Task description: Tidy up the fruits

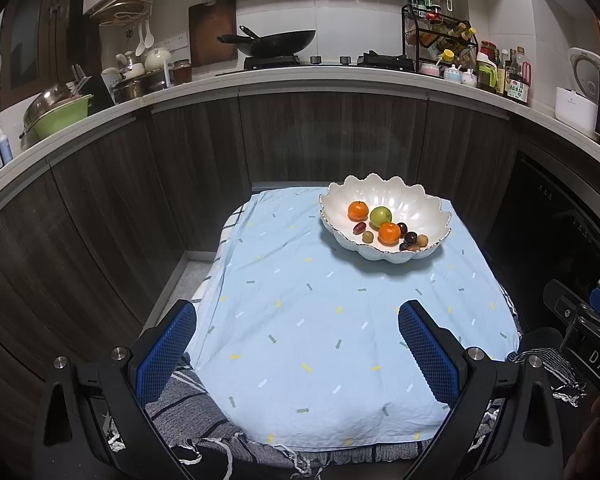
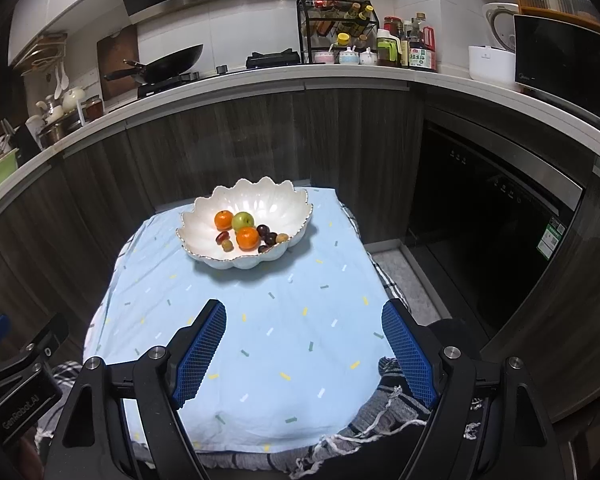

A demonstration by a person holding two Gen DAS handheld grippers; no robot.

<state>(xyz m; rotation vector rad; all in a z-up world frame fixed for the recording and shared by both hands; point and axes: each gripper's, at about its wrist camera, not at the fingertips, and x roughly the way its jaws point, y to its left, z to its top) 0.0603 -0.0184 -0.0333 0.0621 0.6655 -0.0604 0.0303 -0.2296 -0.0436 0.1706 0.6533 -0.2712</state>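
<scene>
The left gripper (image 1: 298, 344) hovers over the near end of a light blue cloth with small coloured dashes (image 1: 300, 320), its blue-padded fingers spread wide with nothing between them. Ahead of it and a little to its right sits a white scalloped ceramic bowl (image 1: 428, 204) on the same cloth, well apart from the fingertips. Inside the bowl lie two orange mandarins (image 1: 389, 233), a green apple (image 1: 381, 216), several dark purple grapes (image 1: 410, 237) and a few small tan fruits (image 1: 367, 236), clustered together near the middle.

The right gripper (image 2: 304, 344) also stands spread and empty above the cloth. From it the bowl (image 2: 204, 210) lies ahead and slightly to its left, again well clear of the pads.

A grey striped fringed cloth (image 1: 188, 412) shows beneath the blue one, just under both grippers.
</scene>
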